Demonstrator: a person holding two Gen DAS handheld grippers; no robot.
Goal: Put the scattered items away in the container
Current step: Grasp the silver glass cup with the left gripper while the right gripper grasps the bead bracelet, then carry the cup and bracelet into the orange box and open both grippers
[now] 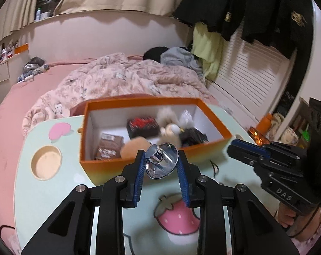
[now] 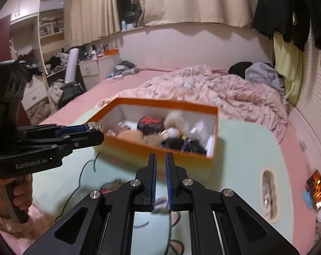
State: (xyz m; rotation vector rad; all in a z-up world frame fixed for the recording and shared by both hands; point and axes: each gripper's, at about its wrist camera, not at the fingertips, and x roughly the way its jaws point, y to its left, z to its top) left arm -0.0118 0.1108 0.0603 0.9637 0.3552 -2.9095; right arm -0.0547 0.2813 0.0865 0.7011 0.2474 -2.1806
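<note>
Left claw pinches a clear glass bottle with a silver cap, held just in front of the orange box on the pale green bench. Right claw, near the box's front wall, is pressed together on a small blurred item at the pads' base.

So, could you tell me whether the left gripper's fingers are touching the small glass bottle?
Touching: the left wrist view shows both blue fingers pressed against the glass bottle.
</note>
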